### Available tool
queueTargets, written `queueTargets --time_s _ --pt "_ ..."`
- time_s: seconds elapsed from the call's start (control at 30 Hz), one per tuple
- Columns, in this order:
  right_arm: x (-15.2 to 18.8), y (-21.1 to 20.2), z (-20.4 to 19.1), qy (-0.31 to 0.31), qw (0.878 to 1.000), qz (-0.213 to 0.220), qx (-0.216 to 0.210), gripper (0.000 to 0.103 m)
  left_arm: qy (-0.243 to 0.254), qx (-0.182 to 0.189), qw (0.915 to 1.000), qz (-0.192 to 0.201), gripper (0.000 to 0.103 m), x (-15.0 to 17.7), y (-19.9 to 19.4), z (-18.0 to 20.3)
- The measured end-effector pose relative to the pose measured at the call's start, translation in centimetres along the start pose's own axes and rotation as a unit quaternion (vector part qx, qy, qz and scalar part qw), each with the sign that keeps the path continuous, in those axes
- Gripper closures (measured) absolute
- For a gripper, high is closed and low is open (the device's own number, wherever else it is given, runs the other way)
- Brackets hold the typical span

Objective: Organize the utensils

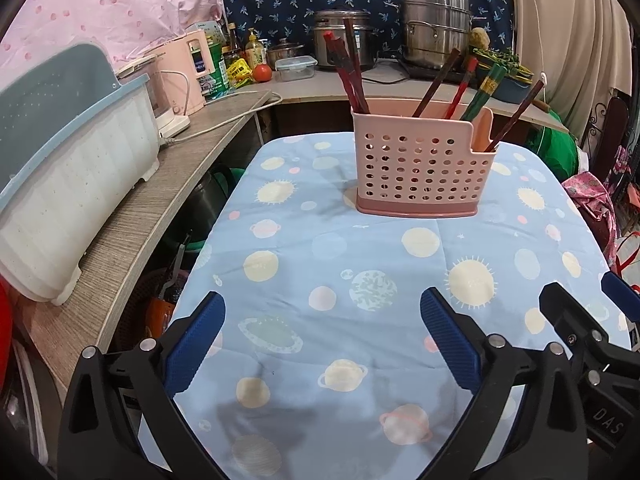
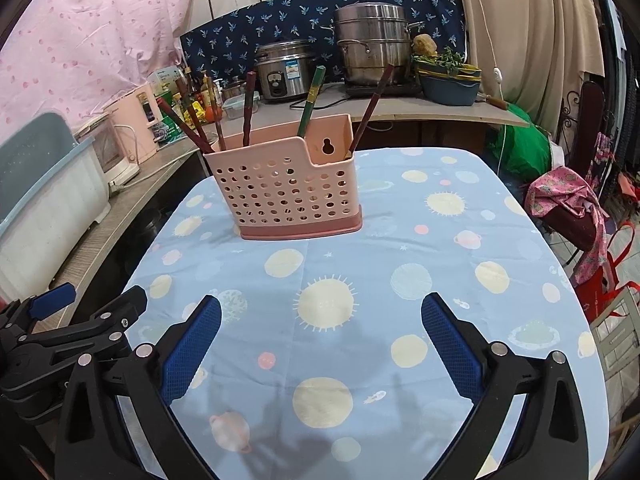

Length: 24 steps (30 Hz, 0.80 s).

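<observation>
A pink perforated utensil holder (image 1: 424,164) stands upright on the far half of the blue planet-print tablecloth (image 1: 320,264). Several dark red and green chopsticks (image 1: 352,72) stick out of it. It also shows in the right wrist view (image 2: 286,188) with chopsticks (image 2: 248,108) leaning out. My left gripper (image 1: 322,312) is open and empty, low over the near part of the cloth. My right gripper (image 2: 320,316) is open and empty, beside the left one, which shows at the left edge (image 2: 80,320).
A white and blue dish rack (image 1: 68,184) sits on the wooden counter (image 1: 168,196) to the left. Steel pots (image 1: 434,28), a rice cooker (image 2: 282,70), bottles and a pink kettle (image 1: 188,72) line the back counter. Bags and a chair (image 2: 576,208) stand right of the table.
</observation>
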State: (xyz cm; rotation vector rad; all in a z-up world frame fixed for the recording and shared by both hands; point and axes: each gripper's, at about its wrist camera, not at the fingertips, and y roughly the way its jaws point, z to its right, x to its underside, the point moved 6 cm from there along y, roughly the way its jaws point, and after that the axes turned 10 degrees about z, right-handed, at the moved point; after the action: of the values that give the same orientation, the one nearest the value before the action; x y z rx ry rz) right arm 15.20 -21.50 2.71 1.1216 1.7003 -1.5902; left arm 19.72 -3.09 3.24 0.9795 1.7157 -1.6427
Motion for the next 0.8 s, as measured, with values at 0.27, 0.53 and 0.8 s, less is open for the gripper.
queueTargets --time_s 0.27,0.53,0.8 --pt "0.2 0.5 -0.1 -0.001 1.0 -0.007 0.001 0.006 -0.002 -0.007 1.0 0.002 0.009 -0.2 0.2 -0.3" --pt "0.3 1.2 -0.2 -0.004 1.0 -0.014 0.0 0.006 -0.005 -0.011 0.9999 0.002 0.009 -0.4 0.7 -0.7" --pt "0.5 1.4 -0.4 -0.008 1.0 -0.019 0.002 0.006 -0.006 -0.012 0.9999 0.002 0.009 -0.5 0.8 -0.6"
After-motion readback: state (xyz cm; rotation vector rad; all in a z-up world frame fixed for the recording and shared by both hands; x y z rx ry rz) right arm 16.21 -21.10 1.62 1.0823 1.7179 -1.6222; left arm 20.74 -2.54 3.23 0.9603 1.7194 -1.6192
